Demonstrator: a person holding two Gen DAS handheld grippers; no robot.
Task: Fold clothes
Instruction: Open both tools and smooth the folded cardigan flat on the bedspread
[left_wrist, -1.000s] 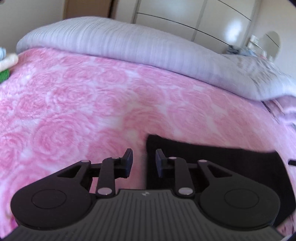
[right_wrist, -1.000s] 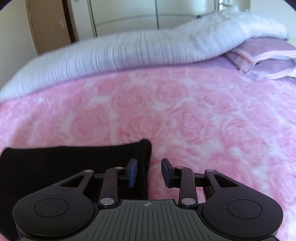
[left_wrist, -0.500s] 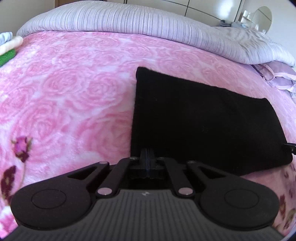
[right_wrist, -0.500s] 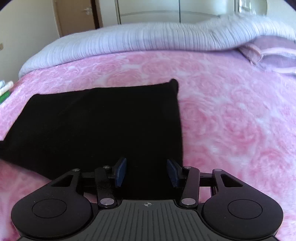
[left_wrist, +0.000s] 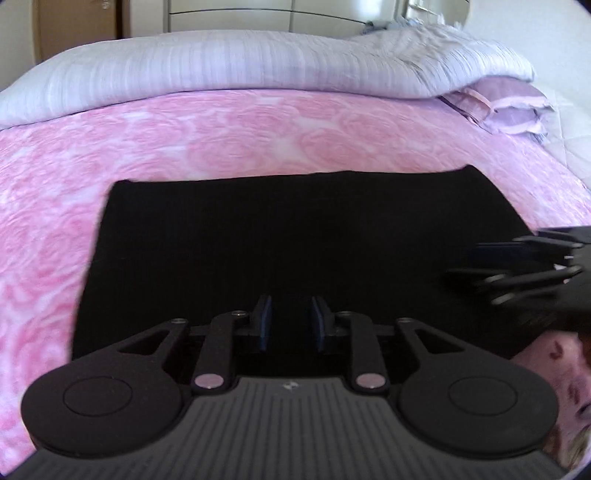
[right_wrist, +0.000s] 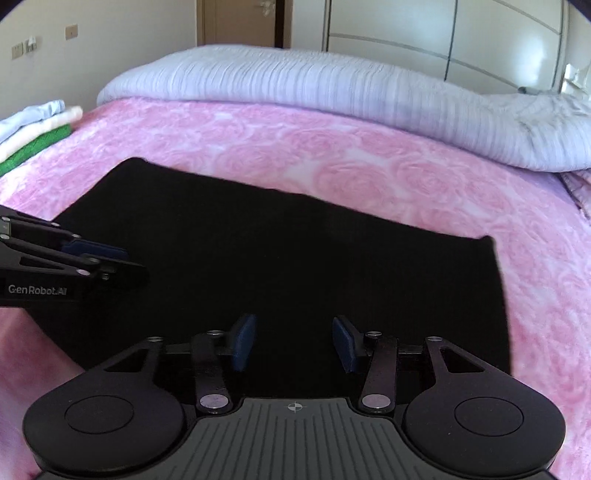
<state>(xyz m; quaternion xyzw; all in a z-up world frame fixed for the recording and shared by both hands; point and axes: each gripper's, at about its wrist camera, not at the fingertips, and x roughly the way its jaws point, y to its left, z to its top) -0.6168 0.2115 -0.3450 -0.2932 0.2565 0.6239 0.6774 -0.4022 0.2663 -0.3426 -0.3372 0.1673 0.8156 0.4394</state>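
Observation:
A black garment (left_wrist: 288, 236) lies flat as a folded rectangle on the pink rose-patterned blanket (left_wrist: 184, 140); it also shows in the right wrist view (right_wrist: 280, 258). My left gripper (left_wrist: 291, 323) is open and empty above the garment's near edge. My right gripper (right_wrist: 293, 343) is open and empty above the near edge too. Each gripper shows in the other's view: the right one (left_wrist: 480, 264) blurred at the garment's right side, the left one (right_wrist: 122, 264) at its left side.
A pale lilac duvet (left_wrist: 258, 62) is bunched along the far side of the bed, with a purple pillow (left_wrist: 506, 107) at the right. A stack of folded clothes (right_wrist: 33, 129) lies at the bed's far left. Wardrobe doors (right_wrist: 443, 33) stand behind.
Both grippers have pulled back from the garment's far corners to its near edge. The left gripper was shut at the near edge half a second ago and is now open.

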